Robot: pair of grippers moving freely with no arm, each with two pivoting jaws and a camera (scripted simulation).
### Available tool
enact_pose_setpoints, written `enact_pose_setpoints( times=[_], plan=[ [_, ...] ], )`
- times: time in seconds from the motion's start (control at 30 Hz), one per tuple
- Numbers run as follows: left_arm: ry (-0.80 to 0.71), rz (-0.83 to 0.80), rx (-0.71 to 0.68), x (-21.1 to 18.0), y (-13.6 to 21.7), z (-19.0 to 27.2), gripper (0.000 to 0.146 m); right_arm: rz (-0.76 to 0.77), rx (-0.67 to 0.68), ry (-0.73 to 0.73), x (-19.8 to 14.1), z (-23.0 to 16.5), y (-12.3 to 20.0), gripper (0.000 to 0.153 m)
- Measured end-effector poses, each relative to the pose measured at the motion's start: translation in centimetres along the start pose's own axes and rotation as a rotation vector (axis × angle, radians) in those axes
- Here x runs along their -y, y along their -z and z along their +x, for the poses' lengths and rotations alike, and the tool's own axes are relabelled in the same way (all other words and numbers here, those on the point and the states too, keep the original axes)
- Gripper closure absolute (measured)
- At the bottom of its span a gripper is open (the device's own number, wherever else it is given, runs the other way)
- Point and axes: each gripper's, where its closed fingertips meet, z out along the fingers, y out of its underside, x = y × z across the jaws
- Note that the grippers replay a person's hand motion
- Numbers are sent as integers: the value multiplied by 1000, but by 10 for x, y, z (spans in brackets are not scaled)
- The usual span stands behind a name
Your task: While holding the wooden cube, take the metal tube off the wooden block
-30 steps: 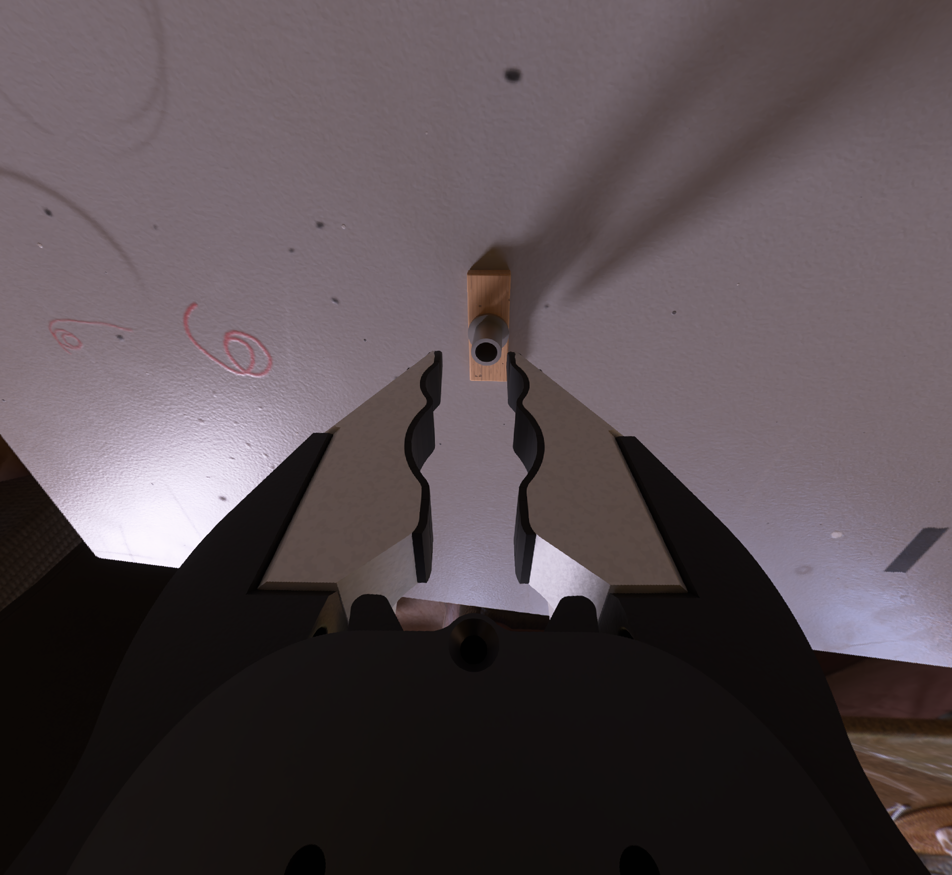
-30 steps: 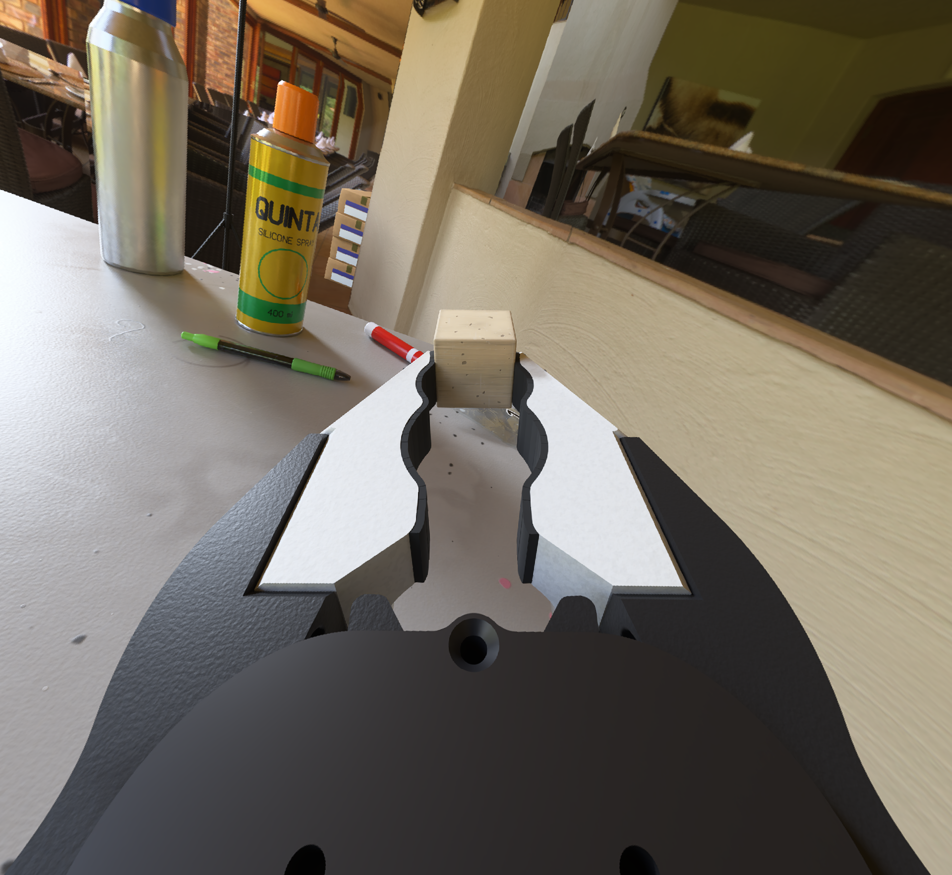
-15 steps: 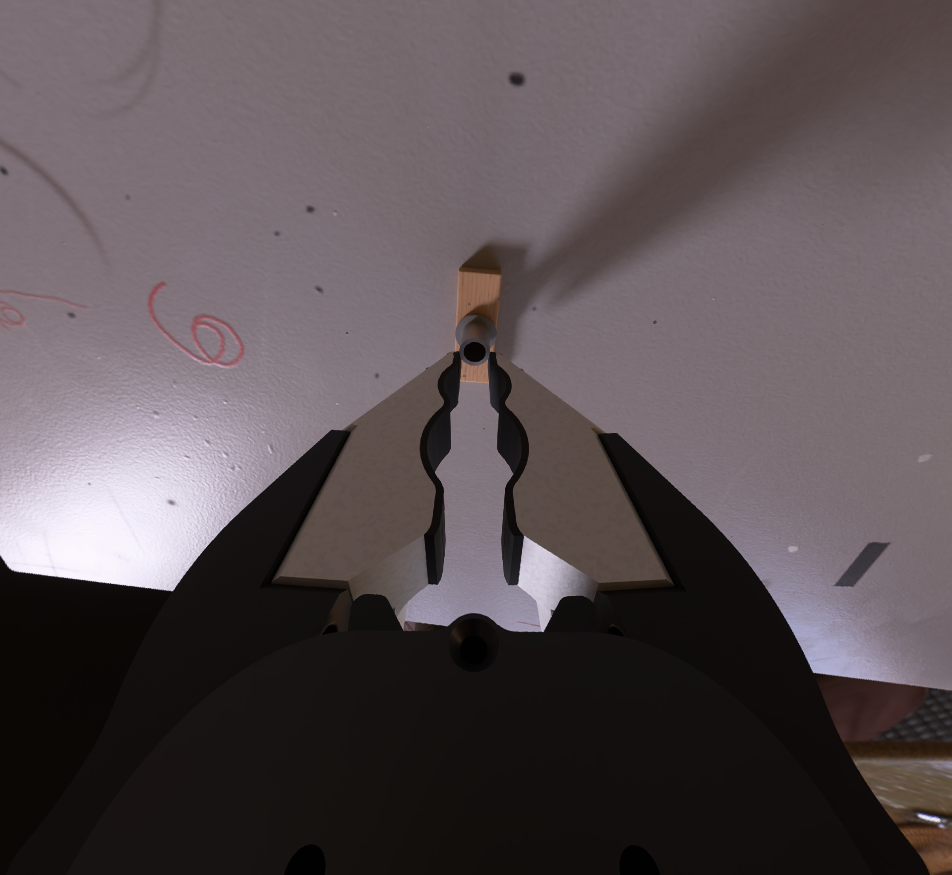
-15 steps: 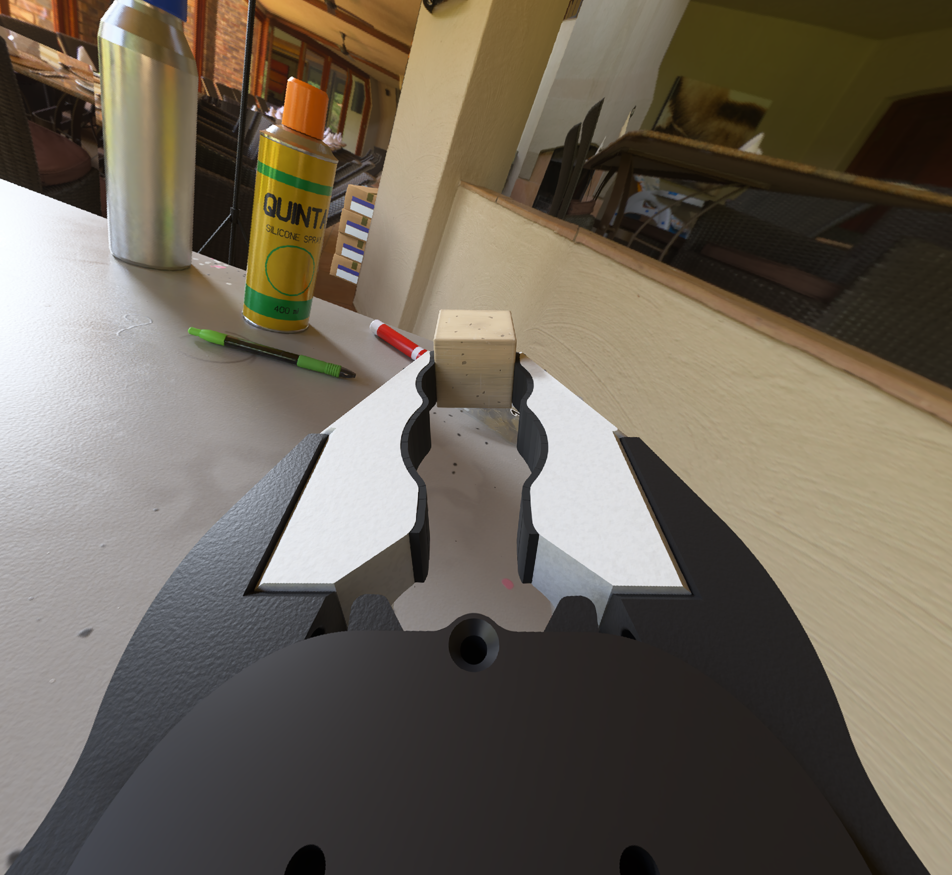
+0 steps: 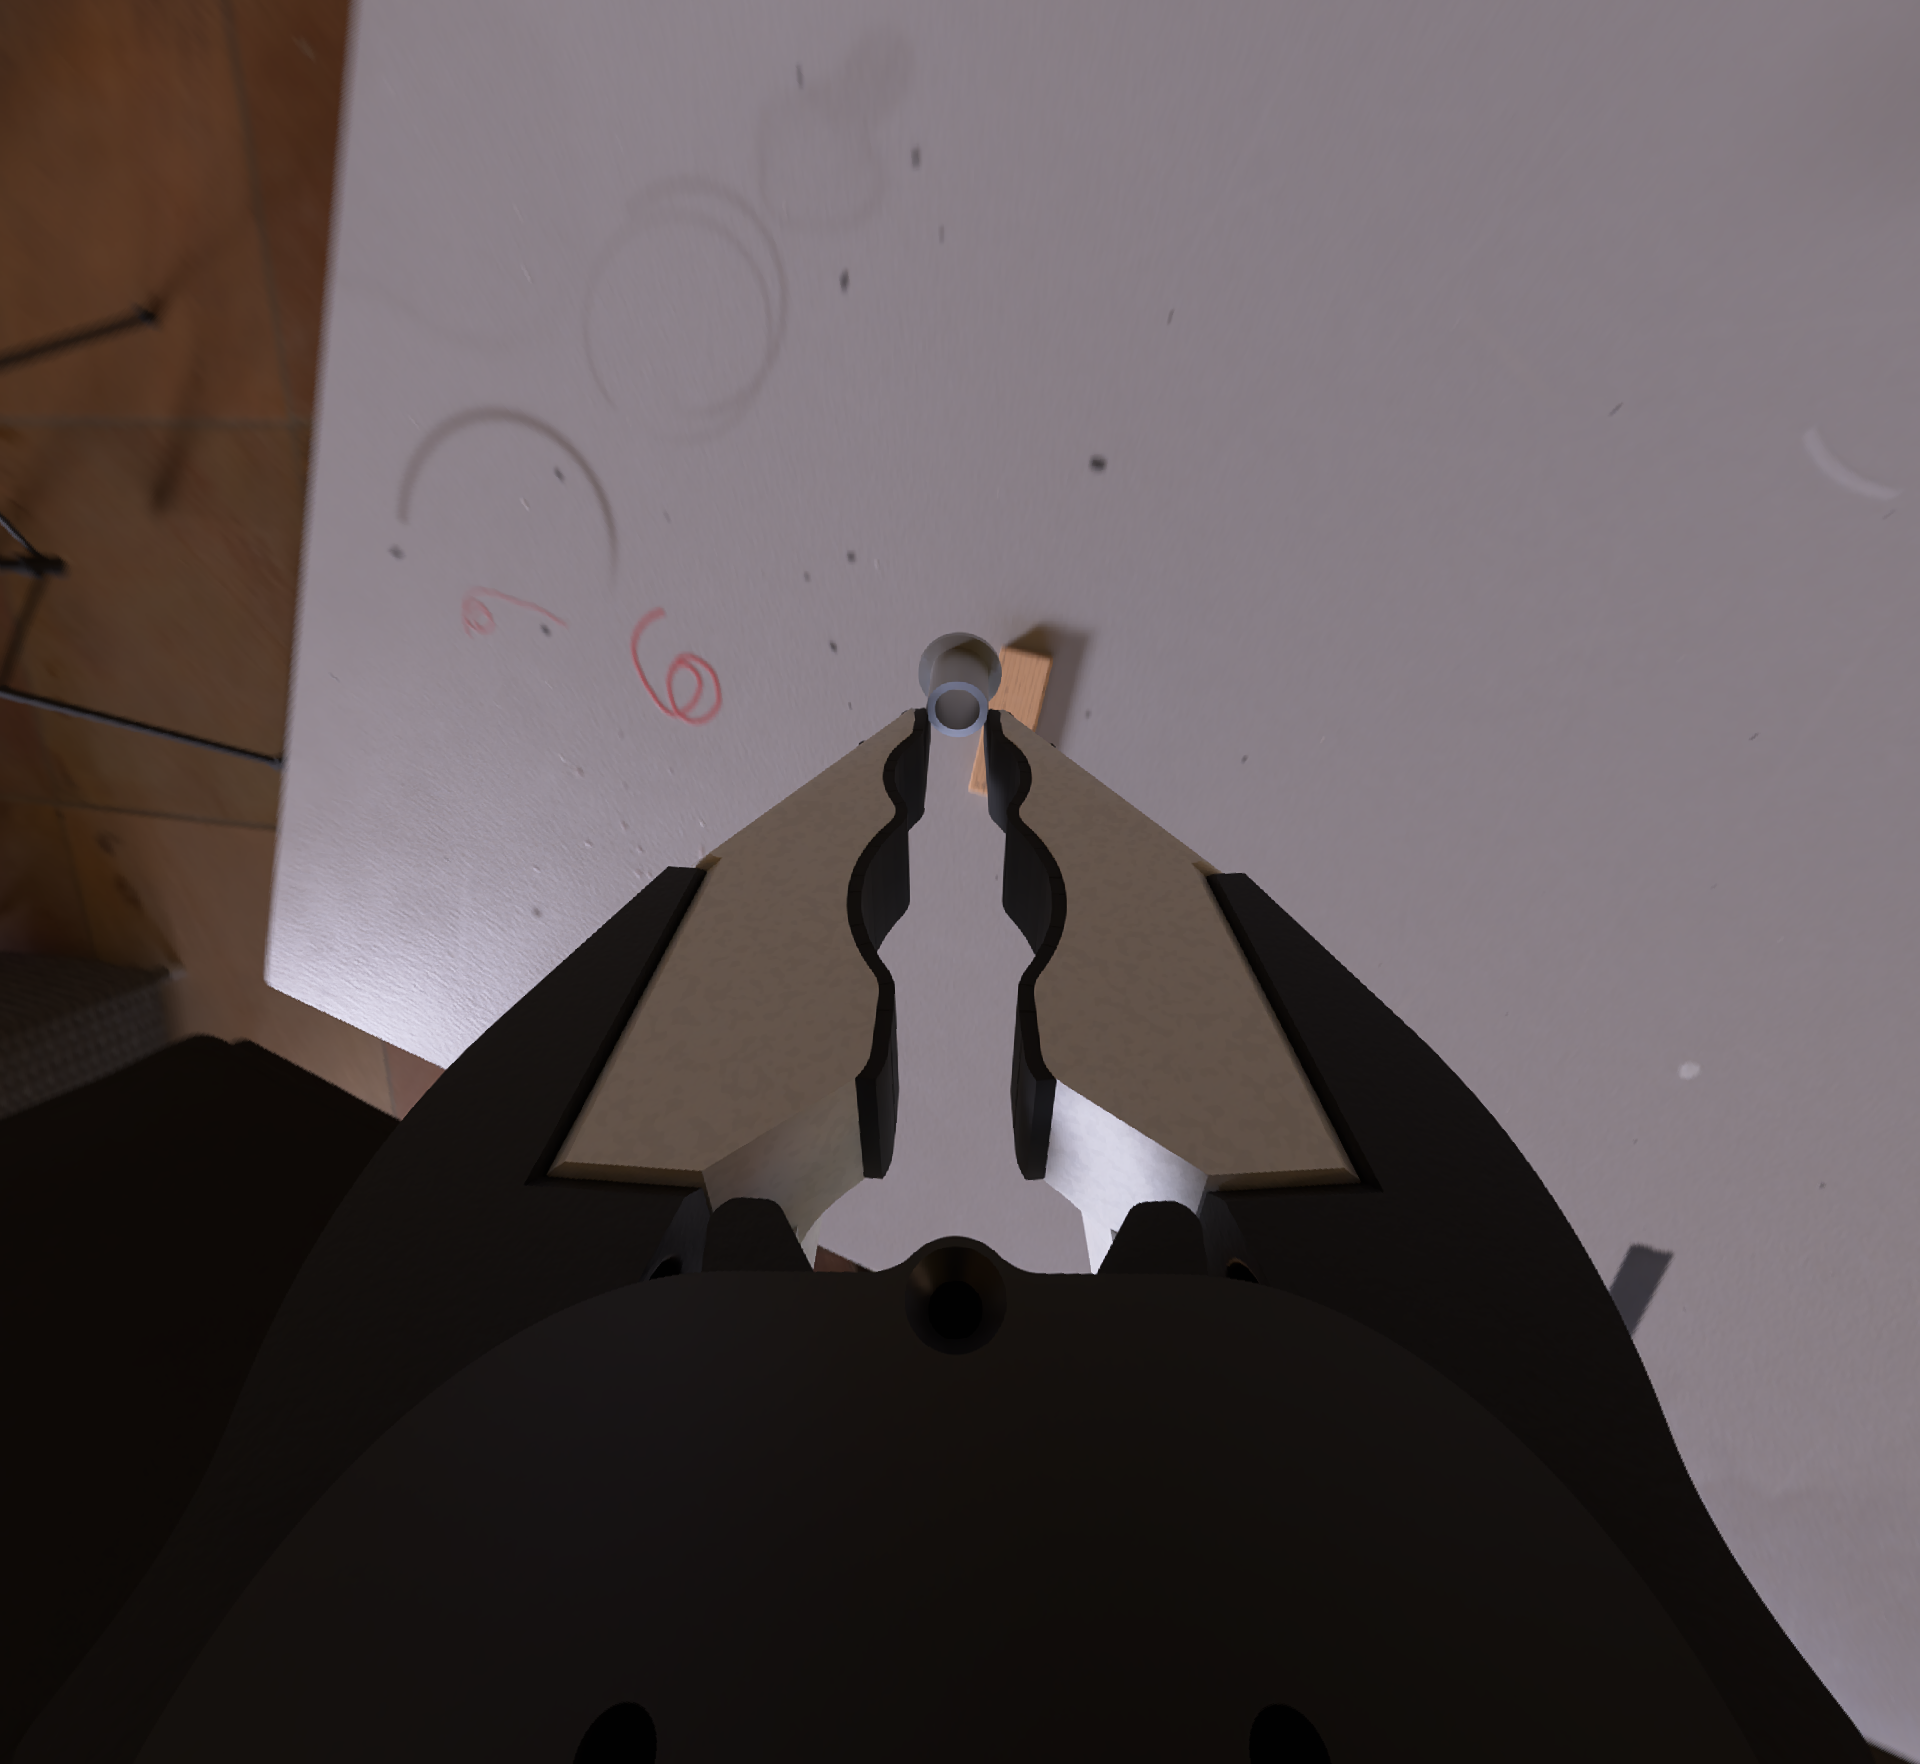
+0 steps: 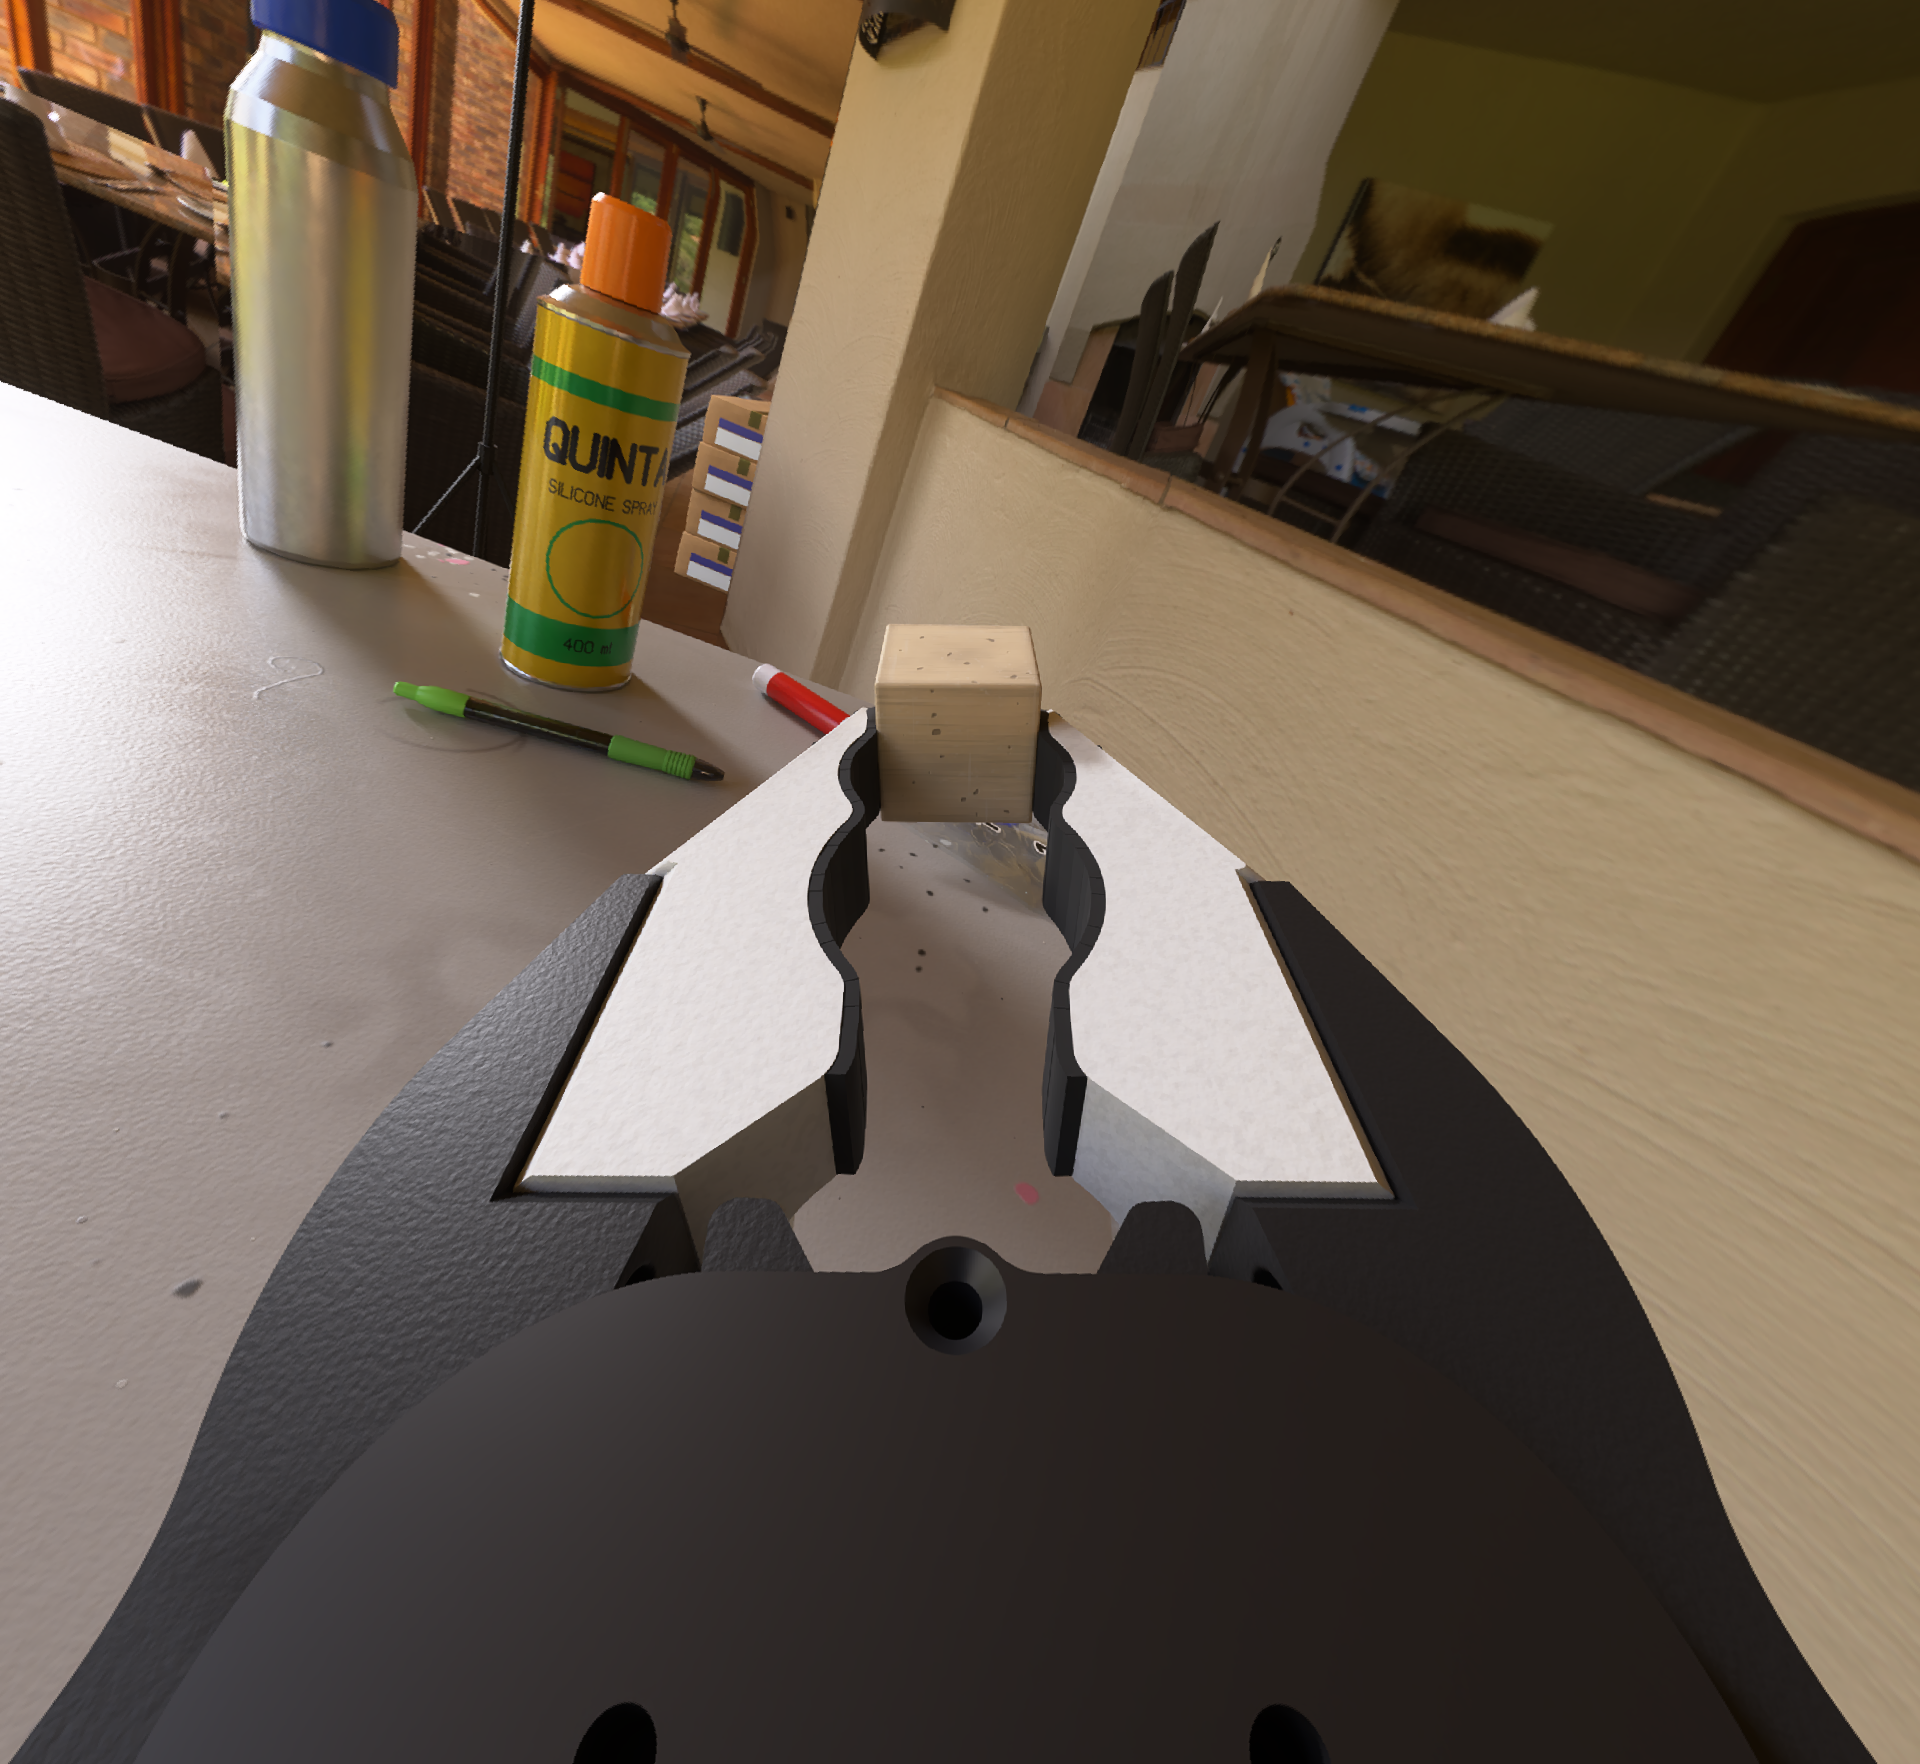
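The left gripper (image 5: pixel 958 727) squeezed the metal tube (image 5: pixel 958 696), lifted beside the wooden block (image 5: pixel 1016 712) on the table (image 5: pixel 1455 364). The right gripper (image 6: pixel 956 758) pinched the wooden cube (image 6: pixel 956 722). The round tube might slip out.

We are seeing a grey metal tube (image 5: pixel 958 698), a tan wooden block (image 5: pixel 1023 688), a pale speckled wooden cube (image 6: pixel 957 719), a yellow-and-green spray can (image 6: pixel 594 478) capped orange, a silver bottle (image 6: pixel 317 301) capped blue, and a green-and-black pen (image 6: pixel 556 731).
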Motion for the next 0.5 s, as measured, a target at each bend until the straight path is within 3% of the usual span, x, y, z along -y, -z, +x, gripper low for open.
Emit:
enact_pose_setpoints(
  times=[0.37,0.5],
  plan=[
    [-38,45,52,27,19,15,136,34,6,0,10,1,4,124],
    [-78,110,40,56,31,31,136,35,7,-7,10,1,4,124]
  ],
)
